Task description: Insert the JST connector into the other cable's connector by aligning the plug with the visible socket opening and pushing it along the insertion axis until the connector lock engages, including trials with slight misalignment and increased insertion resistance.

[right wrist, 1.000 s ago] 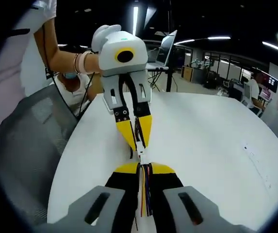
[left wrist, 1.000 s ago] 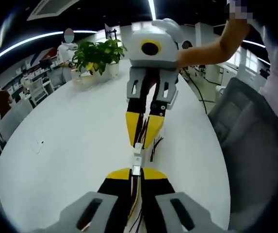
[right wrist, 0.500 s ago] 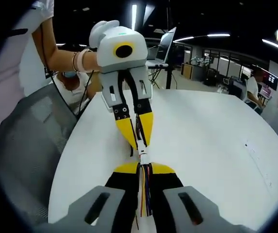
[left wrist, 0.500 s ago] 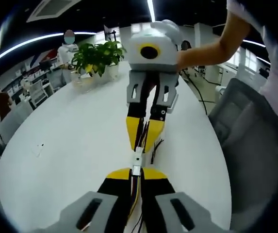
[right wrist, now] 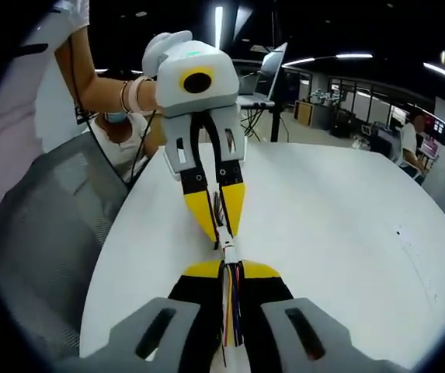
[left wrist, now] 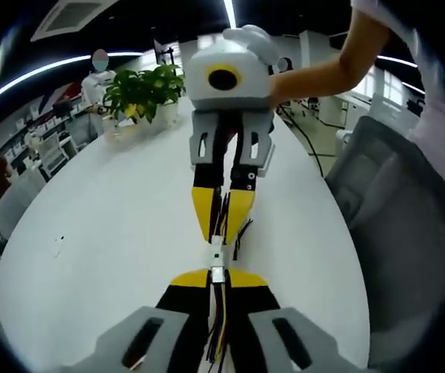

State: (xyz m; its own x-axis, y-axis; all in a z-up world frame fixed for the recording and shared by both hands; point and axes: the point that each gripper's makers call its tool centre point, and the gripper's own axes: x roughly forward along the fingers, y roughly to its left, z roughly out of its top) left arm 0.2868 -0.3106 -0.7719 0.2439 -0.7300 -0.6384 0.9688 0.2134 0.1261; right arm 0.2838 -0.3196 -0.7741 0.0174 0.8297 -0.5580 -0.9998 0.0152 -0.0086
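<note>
Nearest in the left gripper view: left claw (left wrist: pixel 217 277) pinching a white JST plug (left wrist: pixel 217 273), coloured wires (left wrist: pixel 219 326) trailing back between the jaws. Just beyond, tip to tip, white mating connector (left wrist: pixel 216 252) pinched in the right claw (left wrist: pixel 221 233), above the white desk (left wrist: pixel 113 256). To the right, grey chair (left wrist: pixel 397 233). Far left on the desk, potted plant (left wrist: pixel 140 93).

Right gripper view: right claw (right wrist: pixel 231 267) and left claw (right wrist: pixel 219 230) likewise meeting at the connectors.
</note>
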